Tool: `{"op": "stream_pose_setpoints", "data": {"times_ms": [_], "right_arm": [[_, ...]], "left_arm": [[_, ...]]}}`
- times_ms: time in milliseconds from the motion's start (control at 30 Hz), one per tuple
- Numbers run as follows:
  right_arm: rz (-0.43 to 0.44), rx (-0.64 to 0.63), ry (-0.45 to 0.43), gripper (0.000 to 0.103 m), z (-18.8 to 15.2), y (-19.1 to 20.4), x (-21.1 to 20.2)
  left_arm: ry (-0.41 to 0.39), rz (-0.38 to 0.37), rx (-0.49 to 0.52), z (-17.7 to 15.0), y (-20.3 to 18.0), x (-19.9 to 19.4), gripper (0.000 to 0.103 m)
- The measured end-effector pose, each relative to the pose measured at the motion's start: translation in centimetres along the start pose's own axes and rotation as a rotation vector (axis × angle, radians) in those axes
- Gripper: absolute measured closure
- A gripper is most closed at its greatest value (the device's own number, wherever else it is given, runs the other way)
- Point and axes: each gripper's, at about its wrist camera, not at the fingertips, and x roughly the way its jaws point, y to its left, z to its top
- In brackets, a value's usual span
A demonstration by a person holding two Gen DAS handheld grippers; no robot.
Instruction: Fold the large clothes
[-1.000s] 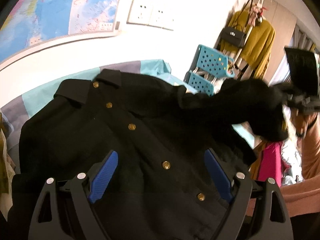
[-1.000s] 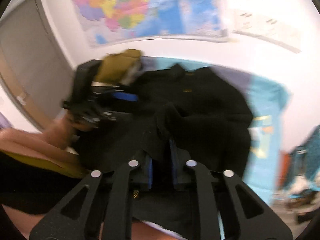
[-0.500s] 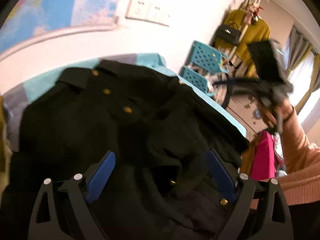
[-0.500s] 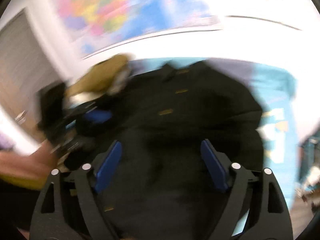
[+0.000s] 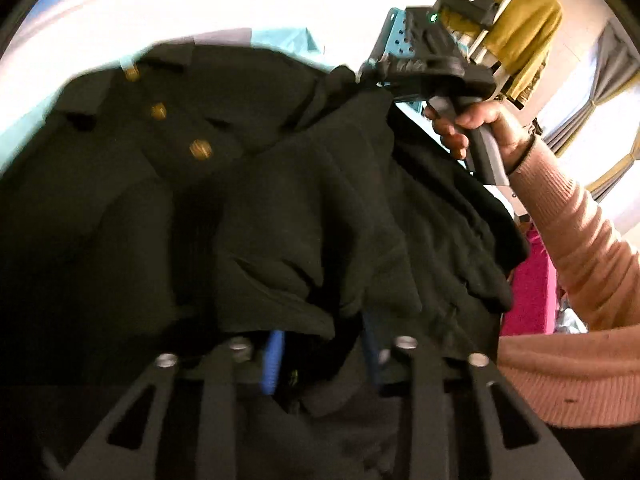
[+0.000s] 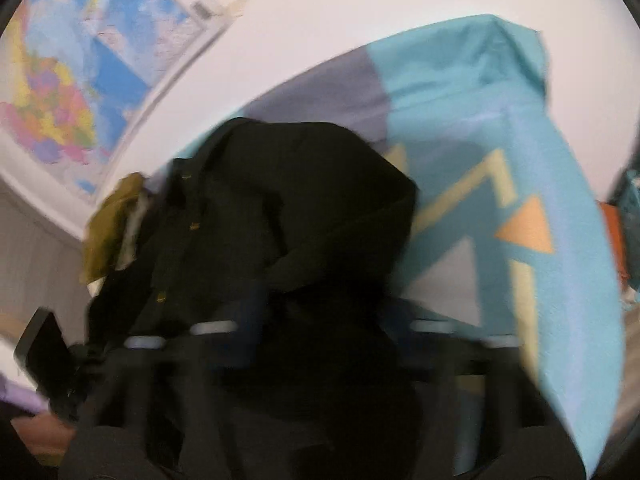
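The black jacket (image 5: 248, 200) fills the frame's centre on the teal sheet (image 6: 520, 152), bare at right. Left tongs (image 5: 320, 354) half-closed, jacket fabric bunched between them. Right tongs (image 5: 362, 74) pinch the jacket's far edge, upper right.

Teal patterned bedspread (image 6: 516, 152), black buttoned jacket (image 6: 256, 208) lying on it, olive garment (image 6: 112, 228) beside

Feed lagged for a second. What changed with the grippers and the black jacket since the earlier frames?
The left gripper, open before, has closed on the black jacket. The right gripper, open half a second ago, now touches the jacket's right side; its grip is unclear. The jacket stays on the blue cloth.
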Motion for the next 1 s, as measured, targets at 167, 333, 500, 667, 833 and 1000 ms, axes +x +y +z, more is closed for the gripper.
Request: {"op": "stream_pose_setpoints", "data": {"times_ms": [167,333,500,667,833,1000], "right_arm": [[-0.009,-0.046,-0.112,0.092,0.7,1.2,-3.9],[0.039,0.017,-0.252,0.093,1.8,-0.6,-7.2],[-0.115,0.086,-0.144,0.085,1.4,-2.8,-2.6],[-0.081,0.114,-0.150,0.068,0.9,-3.3,-2.7],[-0.087,0.073,-0.164,0.060,0.6,-2.1,-3.8],[-0.169,0.001,-0.209,0.060,0.2,0.3,-4.5]], "left_arm": [[-0.099,0.107,0.019,0.9,2.2,-5.1,0.088],[-0.171,0.252,0.021,1.6,5.4,-8.7,0.086],[-0.064,0.446,0.040,1.3,7.0,-5.8,0.061],[-0.057,0.311,-0.068,0.8,8.8,-5.7,0.034],[-0.066,0.176,-0.080,0.1,8.7,-5.2,0.017],[0.037,0.202,-0.067,0.7,8.1,-0.9,0.040]]}}
